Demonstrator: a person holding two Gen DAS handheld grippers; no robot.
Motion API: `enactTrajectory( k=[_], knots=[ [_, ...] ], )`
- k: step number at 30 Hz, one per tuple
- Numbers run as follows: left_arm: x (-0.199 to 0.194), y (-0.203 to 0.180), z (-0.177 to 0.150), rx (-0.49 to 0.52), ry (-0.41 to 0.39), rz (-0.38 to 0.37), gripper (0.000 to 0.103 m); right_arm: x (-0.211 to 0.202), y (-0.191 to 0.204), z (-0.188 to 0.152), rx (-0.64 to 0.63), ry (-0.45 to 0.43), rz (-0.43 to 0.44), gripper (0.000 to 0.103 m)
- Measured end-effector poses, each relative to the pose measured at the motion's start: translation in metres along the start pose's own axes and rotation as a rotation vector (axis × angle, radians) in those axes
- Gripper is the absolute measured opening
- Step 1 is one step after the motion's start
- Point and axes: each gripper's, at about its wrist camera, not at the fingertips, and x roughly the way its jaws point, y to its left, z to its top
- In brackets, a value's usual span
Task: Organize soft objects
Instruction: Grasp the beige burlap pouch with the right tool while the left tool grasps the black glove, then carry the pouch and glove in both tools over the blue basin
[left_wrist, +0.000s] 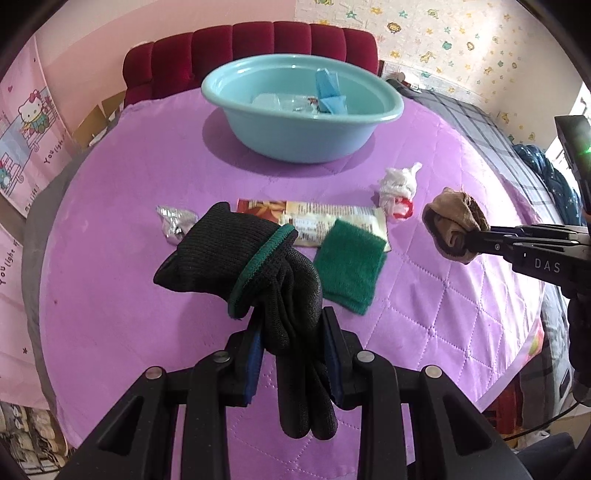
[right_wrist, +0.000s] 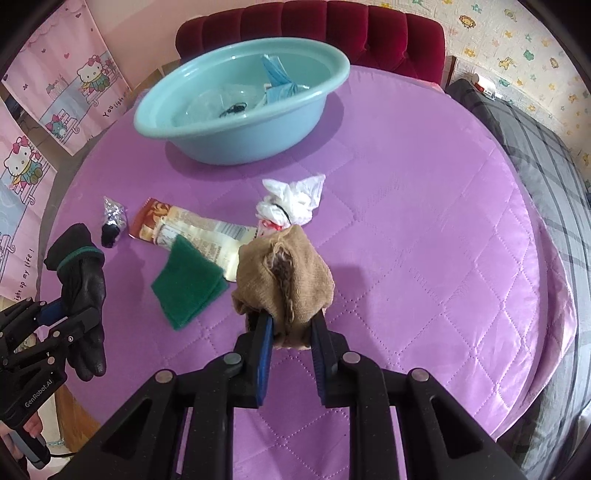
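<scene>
Left fingers (left_wrist: 293, 332) clamp the black glove (left_wrist: 255, 266), right fingers (right_wrist: 291, 325) pinch the brown sock (right_wrist: 288, 277), scrubber (right_wrist: 188, 288) lying between them.

A home bedroom: cartoon wall posters (right_wrist: 44, 110), red velvet headboard (right_wrist: 332, 33), plaid bedding (left_wrist: 480, 125).

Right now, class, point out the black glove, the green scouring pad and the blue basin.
black glove (left_wrist: 236, 254), left wrist view, knitted cuff.
green scouring pad (left_wrist: 349, 264), left wrist view, middle.
blue basin (right_wrist: 240, 146), right wrist view, outer wall.
</scene>
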Motion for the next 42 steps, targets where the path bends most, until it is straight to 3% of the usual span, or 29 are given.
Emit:
enactTrajectory(
  k=[15, 42],
  knots=[
    [-0.029, 0.002, 0.035, 0.056, -0.056, -0.03, 0.032, -0.041, 0.015, 0.022, 0.003, -0.042, 0.01, 0.02],
    [-0.036, 0.007, 0.137, 0.133, -0.173, -0.095, 0.032, -0.071, 0.032, 0.123, 0.002, -0.155, 0.059, 0.021]
  ],
)
